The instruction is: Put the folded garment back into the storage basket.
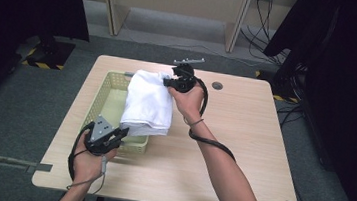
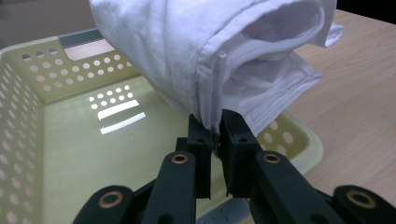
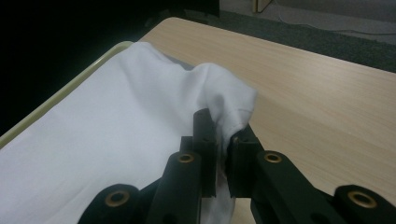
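My fingers (image 2: 205,140) on the left gripper (image 1: 112,136) are pinched on a hem of the cloth (image 1: 148,102), at its near end; those of the right gripper (image 1: 178,83) are pinched on a bunched corner at its far end. Between the two grips the cloth hangs folded, its long axis running from near to far along the basket's (image 1: 110,86) right side. It is held up over that side — part of it above the basket's floor, part overhanging the right rim toward the table (image 1: 243,137). In the left gripper view the folds rise straight up from my fingers, with the basket's hollow off to the left. So the cloth has to go left and down, I judge — both hands together, neither nearer.
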Available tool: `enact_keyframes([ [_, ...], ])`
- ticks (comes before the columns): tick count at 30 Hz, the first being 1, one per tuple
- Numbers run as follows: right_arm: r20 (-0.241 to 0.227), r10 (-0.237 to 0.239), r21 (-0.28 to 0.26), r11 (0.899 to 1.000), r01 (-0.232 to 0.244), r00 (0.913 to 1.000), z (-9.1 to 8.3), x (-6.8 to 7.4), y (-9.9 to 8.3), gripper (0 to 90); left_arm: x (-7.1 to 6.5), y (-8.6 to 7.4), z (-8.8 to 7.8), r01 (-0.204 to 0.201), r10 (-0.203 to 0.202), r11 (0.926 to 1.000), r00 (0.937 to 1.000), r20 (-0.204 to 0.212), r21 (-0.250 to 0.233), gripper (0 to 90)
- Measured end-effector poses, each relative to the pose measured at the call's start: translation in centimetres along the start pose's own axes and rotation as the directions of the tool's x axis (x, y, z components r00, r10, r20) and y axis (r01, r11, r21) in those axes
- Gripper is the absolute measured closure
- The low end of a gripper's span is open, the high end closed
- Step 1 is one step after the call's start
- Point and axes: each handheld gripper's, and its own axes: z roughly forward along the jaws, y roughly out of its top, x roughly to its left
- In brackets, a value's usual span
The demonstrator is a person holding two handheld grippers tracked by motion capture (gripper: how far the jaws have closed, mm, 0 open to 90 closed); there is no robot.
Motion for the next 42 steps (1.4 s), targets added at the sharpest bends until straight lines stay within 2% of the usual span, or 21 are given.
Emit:
enact_keyframes([
  [42,-0.02,-0.023,0.004,1.0,0.023,0.9995,1.1,1.9,0.2,84.4,1.8,-0.8,-1.0,0.019,-0.019,0.9998,0.9988,-0.046,0.009,82.5],
])
